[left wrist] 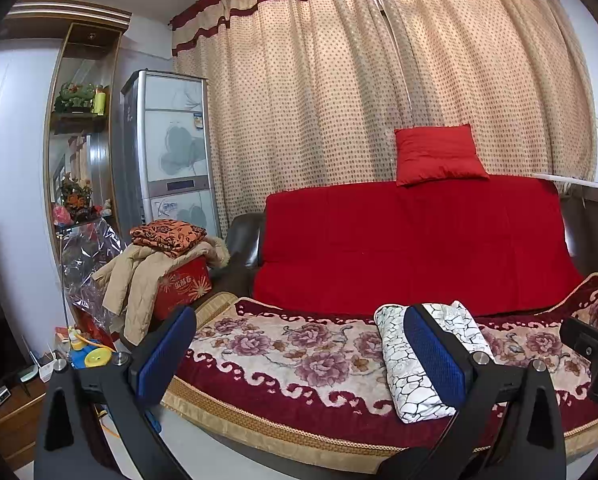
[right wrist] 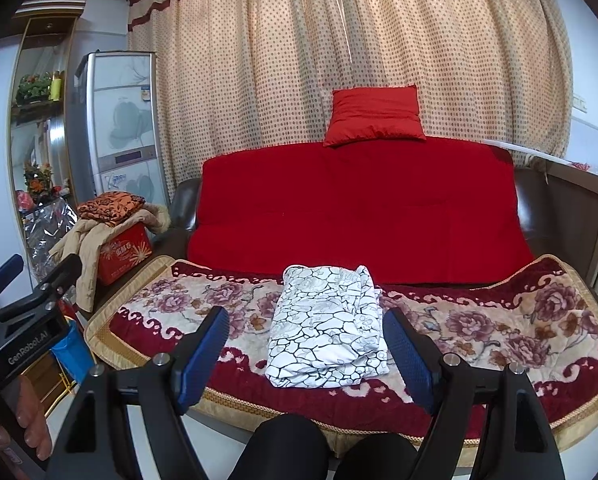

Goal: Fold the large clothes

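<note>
Right wrist view: folded white garment [right wrist: 327,324] lies on sofa cushion [right wrist: 539,320].
Right gripper [right wrist: 307,354]: jaws apart, nothing held.
Left gripper [left wrist: 299,352]: jaws apart, nothing held.
Risk: folds could be undone if snagged.

wrist views side by side, facing sofa [left wrist: 419,240]

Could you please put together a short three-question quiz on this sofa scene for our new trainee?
1. True or false: the white patterned garment lies folded on the floral sofa cover.
2. What sits on top of the sofa back? A) red cushion B) orange cloth C) beige jacket
3. Are the right gripper and left gripper open or shut?

Key: 1 true; 2 A; 3 both open, holding nothing.
</note>
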